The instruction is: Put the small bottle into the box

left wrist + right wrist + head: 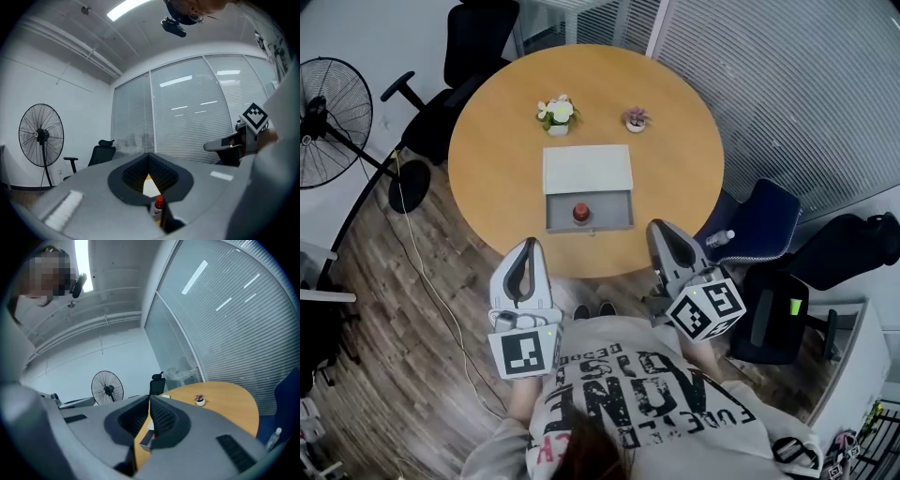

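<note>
**Bottle in the box, both my grippers idle**

The small bottle (pixel 580 212) stands upright inside the open grey box (pixel 614 225), close to the tabletop's near edge, so I judge the job done. That fits how I hold my left gripper (pixel 528 244) and right gripper (pixel 658 227): off the near edge, each clenched on nothing. The round wooden table (pixel 487 178) carries two potted plants (pixel 557 114) toward its far edge. Around it are a plank floor, a standing fan (pixel 333 108), office chairs and blinds.

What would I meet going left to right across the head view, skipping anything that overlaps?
Fan → left claw → red-capped bottle → right claw → blue chair.
</note>
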Action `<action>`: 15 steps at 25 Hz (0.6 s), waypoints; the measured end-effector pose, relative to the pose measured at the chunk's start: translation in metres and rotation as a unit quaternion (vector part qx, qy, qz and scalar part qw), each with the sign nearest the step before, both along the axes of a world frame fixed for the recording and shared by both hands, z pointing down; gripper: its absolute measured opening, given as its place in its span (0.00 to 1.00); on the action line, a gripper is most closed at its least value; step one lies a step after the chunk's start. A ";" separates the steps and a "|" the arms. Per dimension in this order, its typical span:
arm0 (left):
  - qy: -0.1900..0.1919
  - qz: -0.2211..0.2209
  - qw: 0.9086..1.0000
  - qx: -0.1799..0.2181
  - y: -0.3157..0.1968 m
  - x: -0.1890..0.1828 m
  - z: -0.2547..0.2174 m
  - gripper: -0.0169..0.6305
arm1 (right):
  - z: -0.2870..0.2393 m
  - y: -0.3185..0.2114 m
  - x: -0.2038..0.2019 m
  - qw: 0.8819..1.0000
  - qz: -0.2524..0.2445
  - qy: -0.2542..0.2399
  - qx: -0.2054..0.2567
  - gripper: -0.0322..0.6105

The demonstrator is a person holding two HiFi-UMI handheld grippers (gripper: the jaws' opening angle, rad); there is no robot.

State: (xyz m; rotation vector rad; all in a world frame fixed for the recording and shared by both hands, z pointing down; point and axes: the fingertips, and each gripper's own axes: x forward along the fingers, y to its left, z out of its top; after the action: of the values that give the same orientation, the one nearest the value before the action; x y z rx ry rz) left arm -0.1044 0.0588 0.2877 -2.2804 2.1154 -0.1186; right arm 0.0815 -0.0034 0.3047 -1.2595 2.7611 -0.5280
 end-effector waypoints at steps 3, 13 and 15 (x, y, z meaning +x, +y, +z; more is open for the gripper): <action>0.011 0.014 1.000 -0.008 0.000 0.002 0.005 0.04 | 0.000 0.001 -0.004 1.000 0.001 -0.001 -0.003 0.07; 0.018 0.045 0.999 -0.020 -0.009 0.010 0.021 0.04 | 0.008 -0.001 -0.006 1.000 0.008 0.019 0.001 0.07; 0.019 0.051 0.998 -0.024 -0.012 0.012 0.023 0.04 | 0.009 -0.002 -0.005 1.000 0.011 0.018 0.000 0.07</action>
State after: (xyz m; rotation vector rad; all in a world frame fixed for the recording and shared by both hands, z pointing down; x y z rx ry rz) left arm -0.0922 0.0466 0.3109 -2.4313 2.0310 -0.1271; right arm 0.0768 -0.0051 0.3135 -1.3113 2.7733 -0.5091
